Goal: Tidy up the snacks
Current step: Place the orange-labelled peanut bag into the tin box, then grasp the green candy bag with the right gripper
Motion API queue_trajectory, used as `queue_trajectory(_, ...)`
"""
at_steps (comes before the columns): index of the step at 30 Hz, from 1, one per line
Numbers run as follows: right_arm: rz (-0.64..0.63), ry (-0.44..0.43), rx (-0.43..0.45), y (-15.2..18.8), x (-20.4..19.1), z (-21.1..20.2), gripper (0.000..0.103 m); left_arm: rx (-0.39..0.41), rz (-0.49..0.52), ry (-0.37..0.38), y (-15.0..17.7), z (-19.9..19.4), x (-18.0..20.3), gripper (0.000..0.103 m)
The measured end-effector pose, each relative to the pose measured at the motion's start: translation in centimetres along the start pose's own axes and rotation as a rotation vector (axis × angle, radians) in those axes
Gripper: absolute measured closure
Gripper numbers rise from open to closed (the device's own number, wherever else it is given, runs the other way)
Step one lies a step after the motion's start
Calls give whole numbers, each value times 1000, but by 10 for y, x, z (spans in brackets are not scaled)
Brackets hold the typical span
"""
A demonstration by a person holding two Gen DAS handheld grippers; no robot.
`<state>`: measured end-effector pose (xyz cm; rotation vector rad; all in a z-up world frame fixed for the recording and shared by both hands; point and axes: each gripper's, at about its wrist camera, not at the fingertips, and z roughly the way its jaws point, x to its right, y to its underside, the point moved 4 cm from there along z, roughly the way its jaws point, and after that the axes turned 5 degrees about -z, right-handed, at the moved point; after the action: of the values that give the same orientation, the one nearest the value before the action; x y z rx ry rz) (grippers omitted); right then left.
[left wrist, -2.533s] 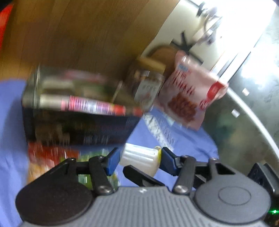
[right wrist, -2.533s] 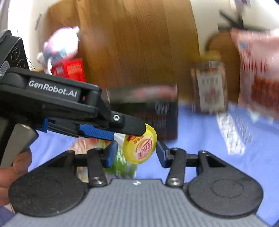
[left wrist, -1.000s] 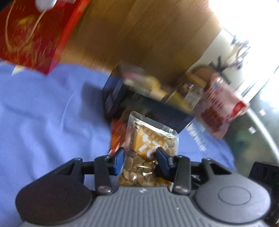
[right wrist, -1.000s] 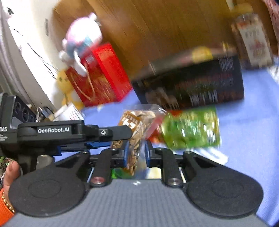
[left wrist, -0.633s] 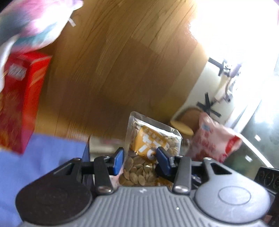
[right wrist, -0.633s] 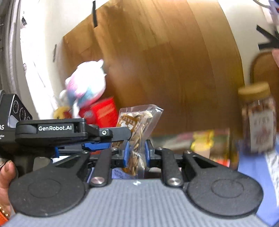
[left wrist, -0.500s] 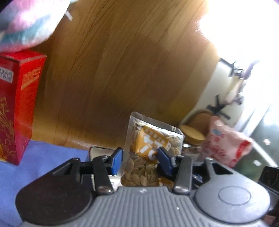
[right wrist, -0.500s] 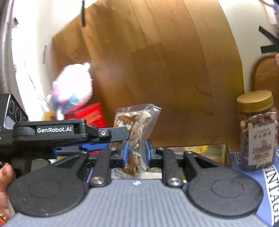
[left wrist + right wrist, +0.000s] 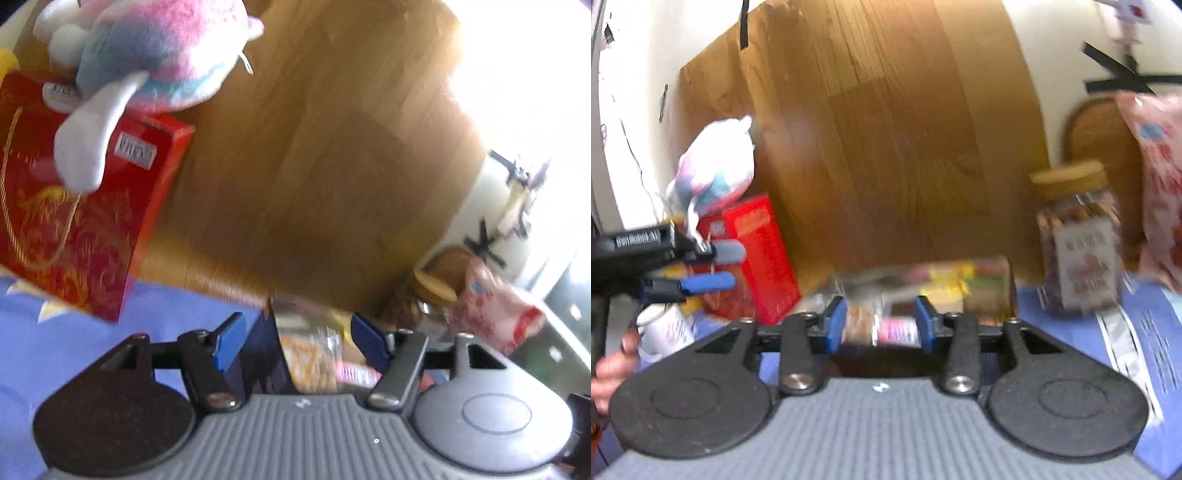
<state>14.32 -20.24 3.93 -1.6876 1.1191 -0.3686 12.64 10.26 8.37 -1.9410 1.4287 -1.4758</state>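
My left gripper (image 9: 297, 341) is open and empty above a dark box (image 9: 266, 354). A clear seed packet (image 9: 314, 354) stands in the box, between the spread jaws, blurred. My right gripper (image 9: 881, 325) is also open and empty. The same seed packet (image 9: 860, 325) and other snack packs (image 9: 945, 280) lie in the box (image 9: 905, 362) in front of it. My left gripper also shows in the right wrist view (image 9: 713, 266), at the left, open.
A nut jar with a gold lid (image 9: 1078, 243) and a pink snack bag (image 9: 1163, 177) stand at the right. A red gift bag (image 9: 74, 214) with a plush toy (image 9: 147, 55) on top stands at the left. A wooden board (image 9: 886, 147) backs the blue cloth (image 9: 55, 354).
Both grippers held the seed packet half a second ago. Both have opened and the packet has dropped into the box. The left gripper has drawn away to the left.
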Motion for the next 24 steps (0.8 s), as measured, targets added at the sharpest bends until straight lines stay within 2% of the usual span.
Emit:
queue_trajectory(3, 35, 17, -104, 31, 9, 4, 52, -107, -23, 23, 29, 8, -2, 41)
queue_trajectory(6, 143, 39, -209, 47, 23, 21, 52, -241, -77, 63, 59, 25, -1, 43)
queue_trajectory(8, 204, 26, -198, 48, 28, 27, 52, -311, -102, 81, 78, 36, 6, 44)
queue_trajectory(10, 252, 5, -187, 50, 33, 28, 52, -347, -100, 94, 90, 45, 14, 44)
queue_trajectory(12, 266, -23, -175, 54, 33, 27, 53, -371, -93, 107, 101, 56, 22, 44)
queue_trajectory(15, 293, -36, -171, 57, 35, 23, 59, -390, -130, 117, 108, 67, 25, 48)
queue_trajectory(16, 314, -46, -166, 58, 36, 21, 60, -383, -137, 110, 107, 67, 26, 53)
queue_trajectory(18, 364, -73, -161, 60, 40, 17, 62, -390, -172, 148, 106, 66, 27, 78)
queue_trajectory(19, 386, -83, -160, 60, 43, 18, 64, -388, -201, 169, 106, 64, 26, 80)
queue_trajectory(21, 427, -98, -160, 61, 47, 18, 65, -372, -186, 148, 107, 63, 27, 87)
queue_trajectory(24, 442, -112, -160, 61, 50, 17, 65, -368, -175, 119, 113, 66, 28, 88)
